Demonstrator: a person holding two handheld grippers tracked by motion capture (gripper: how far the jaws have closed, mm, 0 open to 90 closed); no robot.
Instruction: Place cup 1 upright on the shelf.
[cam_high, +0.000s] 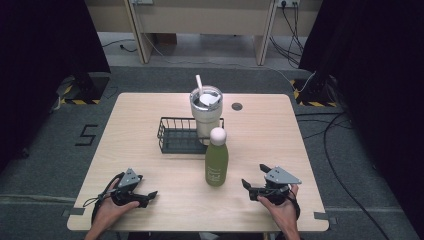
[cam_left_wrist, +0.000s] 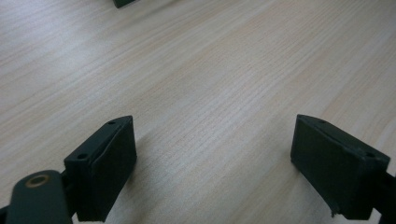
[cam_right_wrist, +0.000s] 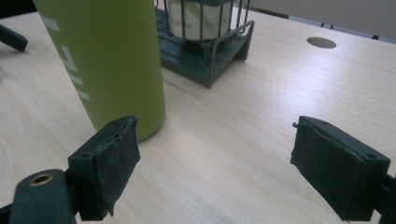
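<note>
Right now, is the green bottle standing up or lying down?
Standing up. The green bottle rests on its base on the table, white cap on top, just outside the wire basket.

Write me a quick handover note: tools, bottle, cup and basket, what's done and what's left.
Left tool: open, empty, resting near the front left of the table.
Right tool: open, empty, jaws pointing toward the bottle, not touching it.
Bottle: upright, mid-table, in front of the basket's right end.
Cup with straw: standing in the right end of the basket.
Done: cup sits in the basket.
Left: likely grasp the bottle with the right tool; the basket's left part looks free.
</note>
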